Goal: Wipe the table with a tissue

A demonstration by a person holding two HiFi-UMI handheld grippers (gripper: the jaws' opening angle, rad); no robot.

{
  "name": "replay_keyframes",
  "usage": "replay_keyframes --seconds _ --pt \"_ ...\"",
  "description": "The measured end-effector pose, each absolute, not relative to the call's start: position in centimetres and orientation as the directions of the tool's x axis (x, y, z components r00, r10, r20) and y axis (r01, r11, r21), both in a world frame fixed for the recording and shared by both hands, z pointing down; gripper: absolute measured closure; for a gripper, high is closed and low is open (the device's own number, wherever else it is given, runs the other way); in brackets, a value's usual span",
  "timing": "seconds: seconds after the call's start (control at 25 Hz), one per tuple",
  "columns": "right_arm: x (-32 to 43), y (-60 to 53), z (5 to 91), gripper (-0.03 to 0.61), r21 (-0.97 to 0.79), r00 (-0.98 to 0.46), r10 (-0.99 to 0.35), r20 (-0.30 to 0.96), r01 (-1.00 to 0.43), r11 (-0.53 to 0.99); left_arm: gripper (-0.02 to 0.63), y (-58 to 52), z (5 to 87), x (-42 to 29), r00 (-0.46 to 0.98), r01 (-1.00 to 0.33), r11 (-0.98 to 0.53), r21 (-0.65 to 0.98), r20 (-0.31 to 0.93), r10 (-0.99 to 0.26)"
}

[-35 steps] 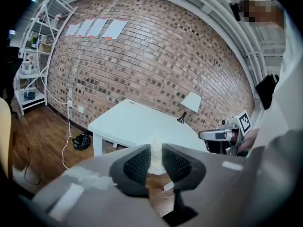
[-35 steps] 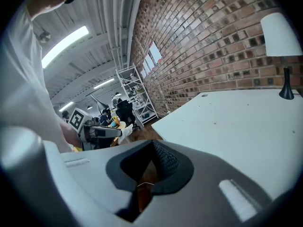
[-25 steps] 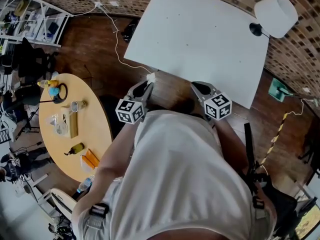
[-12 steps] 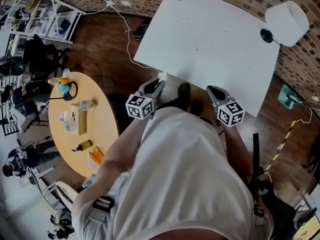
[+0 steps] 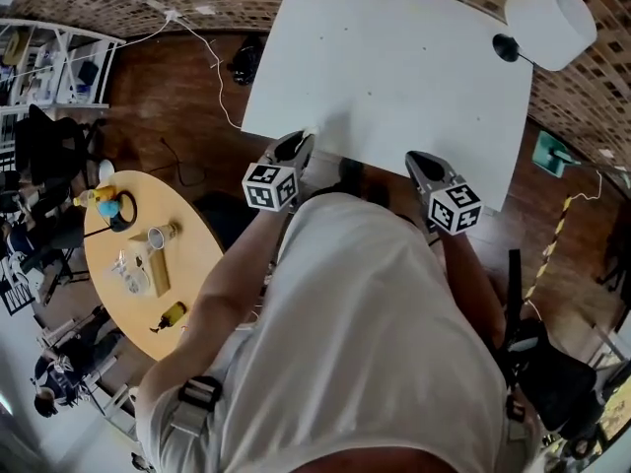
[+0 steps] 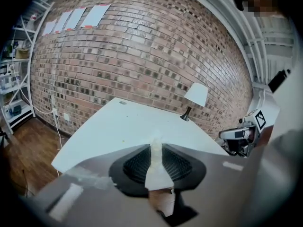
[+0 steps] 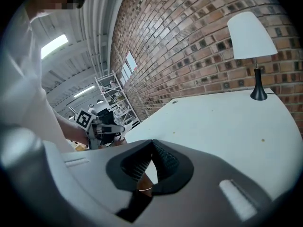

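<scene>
The left hand-held gripper [image 6: 155, 149] is pinching the tissue [image 6: 155, 167] at the tabletop [image 5: 394, 57] edge, the right hand-held gripper [image 7: 151, 146] is hovering clenched, empty.

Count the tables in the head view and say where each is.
2. The white table is top centre, carrying a lamp; the round wooden table is lower left. Others may be hidden.

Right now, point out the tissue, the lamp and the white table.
tissue [image 6: 155, 162]: left gripper view, strip between the jaws.
lamp [image 5: 550, 13]: head view, its shade.
white table [image 5: 394, 67]: head view, bare top.
</scene>
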State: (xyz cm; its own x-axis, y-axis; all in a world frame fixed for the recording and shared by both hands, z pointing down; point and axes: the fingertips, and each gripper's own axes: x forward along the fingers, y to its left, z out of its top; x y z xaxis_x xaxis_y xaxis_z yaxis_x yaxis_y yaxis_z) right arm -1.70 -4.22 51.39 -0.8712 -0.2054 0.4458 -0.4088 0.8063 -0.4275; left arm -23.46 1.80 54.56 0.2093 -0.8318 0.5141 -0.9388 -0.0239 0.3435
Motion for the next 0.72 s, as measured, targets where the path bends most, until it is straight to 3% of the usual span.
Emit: replay_keyframes --seconds 0.32,0.72 --pt "-4.0 -6.7 51.4 0.571 -0.400 -0.840 -0.272 0.470 -0.477 0.782 0.529 -1.9 57.2 -28.2 0.230 -0.947 -0.051 0.317 0.559 -0.796" --pt "-4.1 -9.0 50.9 0.571 -0.359 -0.789 -0.362 0.496 -0.566 0.742 0.529 -6.5 60.2 -32.1 0.223 -0.975 -0.157 0.158 0.692 -0.687"
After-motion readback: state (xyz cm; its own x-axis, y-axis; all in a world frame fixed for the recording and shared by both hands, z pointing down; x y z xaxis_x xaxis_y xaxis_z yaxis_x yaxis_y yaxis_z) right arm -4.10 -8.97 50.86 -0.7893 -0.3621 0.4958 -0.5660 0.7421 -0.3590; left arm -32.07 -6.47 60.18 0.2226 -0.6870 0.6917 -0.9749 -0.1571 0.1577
